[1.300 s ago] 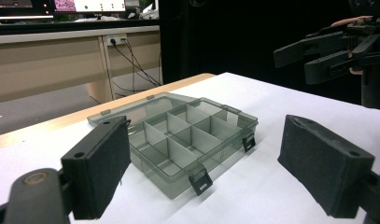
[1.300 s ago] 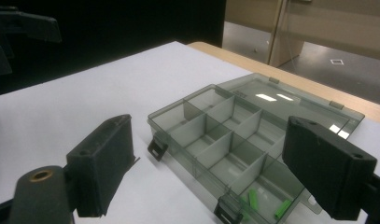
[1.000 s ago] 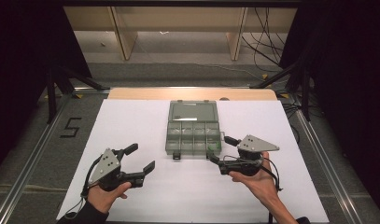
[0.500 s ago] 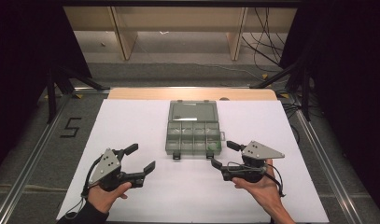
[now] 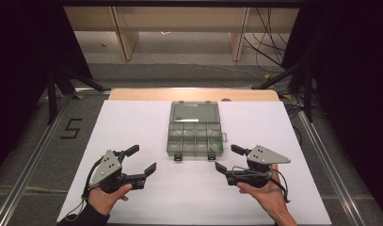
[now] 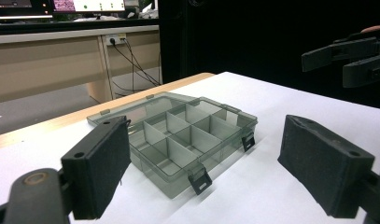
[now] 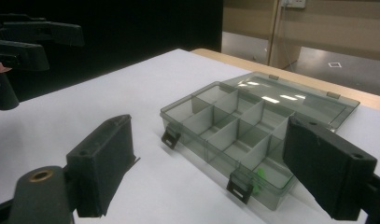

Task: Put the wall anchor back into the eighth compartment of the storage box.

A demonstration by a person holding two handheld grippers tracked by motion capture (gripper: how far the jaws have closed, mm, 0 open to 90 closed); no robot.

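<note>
Both claws are hanging wide open with nothing in them. The left claw is hovering low over the white tabletop around 7 o'clock, the right claw around 5 o'clock. The compartment organizer box is sitting between and just beyond them, about dead center, its clear lid lying flat open toward 12. Something small and green is resting in its near corner compartment, closest to the right claw.

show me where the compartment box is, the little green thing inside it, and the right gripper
compartment box (image 5: 195,133), high view, on a middle divider.
green thing (image 7: 259,176), right gripper view, on its middle, in a corner compartment.
right gripper (image 5: 229,158), high view, midway between its fingertips.
</note>
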